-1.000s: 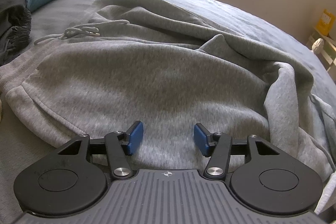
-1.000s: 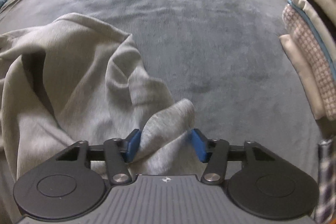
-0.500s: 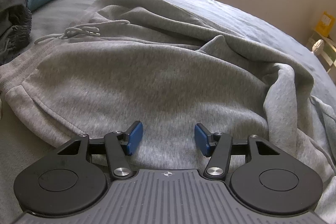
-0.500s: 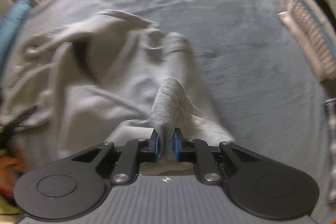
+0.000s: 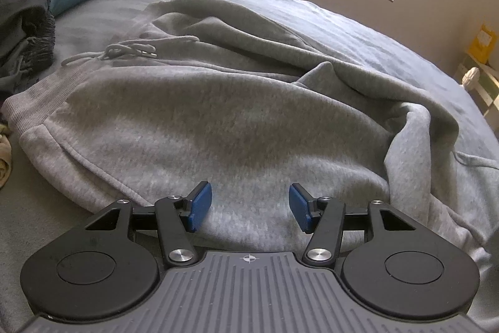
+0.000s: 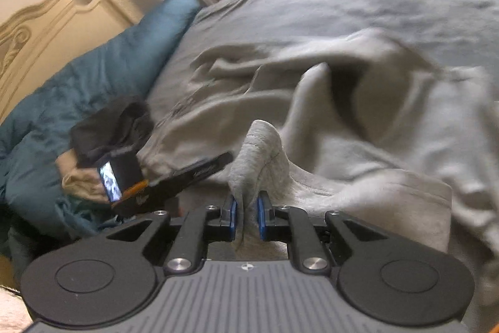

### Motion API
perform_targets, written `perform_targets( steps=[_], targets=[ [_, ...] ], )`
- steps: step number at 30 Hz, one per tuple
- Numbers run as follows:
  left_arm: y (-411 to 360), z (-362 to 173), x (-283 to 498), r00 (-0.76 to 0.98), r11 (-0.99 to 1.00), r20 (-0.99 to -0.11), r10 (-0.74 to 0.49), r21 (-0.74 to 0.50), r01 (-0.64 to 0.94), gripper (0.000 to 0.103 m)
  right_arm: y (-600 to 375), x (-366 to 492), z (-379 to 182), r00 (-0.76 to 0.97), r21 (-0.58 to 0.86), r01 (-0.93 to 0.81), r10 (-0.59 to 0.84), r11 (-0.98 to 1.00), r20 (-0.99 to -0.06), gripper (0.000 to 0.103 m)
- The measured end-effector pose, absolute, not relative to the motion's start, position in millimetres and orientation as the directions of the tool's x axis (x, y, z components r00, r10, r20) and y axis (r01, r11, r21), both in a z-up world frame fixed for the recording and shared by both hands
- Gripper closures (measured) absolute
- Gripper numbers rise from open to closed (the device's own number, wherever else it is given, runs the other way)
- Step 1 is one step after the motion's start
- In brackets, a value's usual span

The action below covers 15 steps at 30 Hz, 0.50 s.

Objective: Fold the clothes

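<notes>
Two grippers are seen over gray sweatpants [image 5: 237, 127] spread on a gray bed cover [image 5: 374, 30]. Compared w/ a sec ago, the right gripper [image 6: 246, 216] was standing half-wide around a loose cuff w/ a stack of folded clothes to its right; now its blue pads [image 6: 231, 216] are clamped on that cuff [image 6: 259, 152], though the jaws are read as easing apart a touch. Its view has been swung round: a teal pillow [image 6: 103, 67] and cream headboard [image 6: 46, 17] are now seen ahead-left, and the frame is blurred. The pinched cuff is raised as a ridge just beyond the fingertips, w/ the rest of the pants trailing ahead and to the right.

Left gripper [image 5: 249, 205]: hardly changed since the earlier frame. It is held pointing down at a slant, jaws apart approx. halfway, nothing pinched; the pants' fabric is lying between and under the pads. Waistband and drawstring [image 5: 131, 52] are seen ahead-left of it, dark clothes [image 5: 25, 27] further left. The left gripper's body [image 6: 162, 177] is also caught just ahead-left of the right one.
</notes>
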<state>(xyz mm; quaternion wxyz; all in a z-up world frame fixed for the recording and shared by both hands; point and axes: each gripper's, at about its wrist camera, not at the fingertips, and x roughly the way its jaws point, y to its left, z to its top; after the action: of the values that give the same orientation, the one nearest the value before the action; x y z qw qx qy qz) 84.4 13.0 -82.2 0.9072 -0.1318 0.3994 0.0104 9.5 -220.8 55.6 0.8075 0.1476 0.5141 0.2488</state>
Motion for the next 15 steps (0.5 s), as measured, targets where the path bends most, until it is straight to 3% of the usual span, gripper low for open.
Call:
perform_targets(
  steps=[2,3,6,8,10,15],
  targets=[
    [14,-82,84,0.682,0.964,-0.726,-0.088,-0.234,-0.124,0.048,-209,15,33,0.299,0.46,-0.219,0.508,0.86,-0.808,0.072],
    [14,-83,84,0.683,0.964,-0.725,-0.09,-0.236,-0.124,0.048,-204,17,19,0.266,0.421,-0.191,0.459,0.887,-0.848,0.053],
    [15,-84,85,0.682,0.963,-0.725,-0.096,-0.242,-0.122,0.048,-198,18,-3,0.196,0.352,-0.161,0.379,0.922,-0.904,0.05],
    [16,-85,86,0.682,0.963,-0.725,-0.095,-0.242,-0.122,0.048,-202,17,-1,0.2,0.369,-0.156,0.395,0.916,-0.897,0.047],
    [17,-86,87,0.682,0.962,-0.725,-0.095,-0.244,-0.125,0.048,-207,16,7,0.227,0.385,-0.155,0.412,0.91,-0.883,0.035],
    [16,-85,85,0.683,0.962,-0.724,-0.095,-0.243,-0.123,0.048,-229,15,31,0.328,0.401,-0.145,0.426,0.905,-0.843,0.031]
  ],
)
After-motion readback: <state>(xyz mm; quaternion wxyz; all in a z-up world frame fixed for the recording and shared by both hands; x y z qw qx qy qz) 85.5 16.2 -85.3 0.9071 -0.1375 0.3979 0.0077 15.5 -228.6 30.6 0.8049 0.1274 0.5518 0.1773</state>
